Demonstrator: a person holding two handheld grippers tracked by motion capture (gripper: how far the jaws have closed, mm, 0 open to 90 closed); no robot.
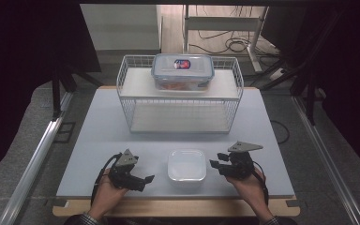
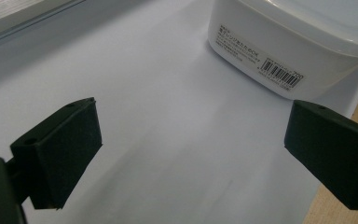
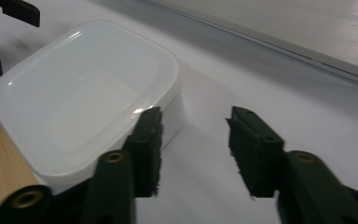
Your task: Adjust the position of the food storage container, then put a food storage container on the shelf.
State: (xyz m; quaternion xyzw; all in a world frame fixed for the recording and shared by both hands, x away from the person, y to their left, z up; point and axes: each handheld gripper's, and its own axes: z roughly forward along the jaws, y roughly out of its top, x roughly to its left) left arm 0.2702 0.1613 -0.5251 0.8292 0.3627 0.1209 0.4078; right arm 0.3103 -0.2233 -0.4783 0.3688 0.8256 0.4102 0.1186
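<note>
White and translucent, a lidded plastic food container (image 1: 186, 165) sits on the pale counter (image 1: 98, 140) near its front edge, between the two grippers and touching neither. In the left gripper view its side carries a printed label with a barcode (image 2: 282, 73), and in the right gripper view its smooth lid (image 3: 84, 88) catches the light. The left gripper (image 1: 149, 178) lies low in the person's left hand (image 1: 105, 196), just left of the container, pointing toward it; its fingers (image 2: 58, 154) stand wide apart with nothing but bare counter between them. The right gripper (image 1: 214, 163) is held in the right hand (image 1: 251, 187) just right of the container, aimed at it; its fingers (image 3: 147, 149) are parted to a middling gap with nothing between them, one of them close beside the container's near corner. Farther back on the counter stands a white wire rack (image 1: 180, 96) with two shelves, and on its upper shelf rests a clear storage box with a blue-rimmed clip lid (image 1: 183, 70), with orange contents inside.
</note>
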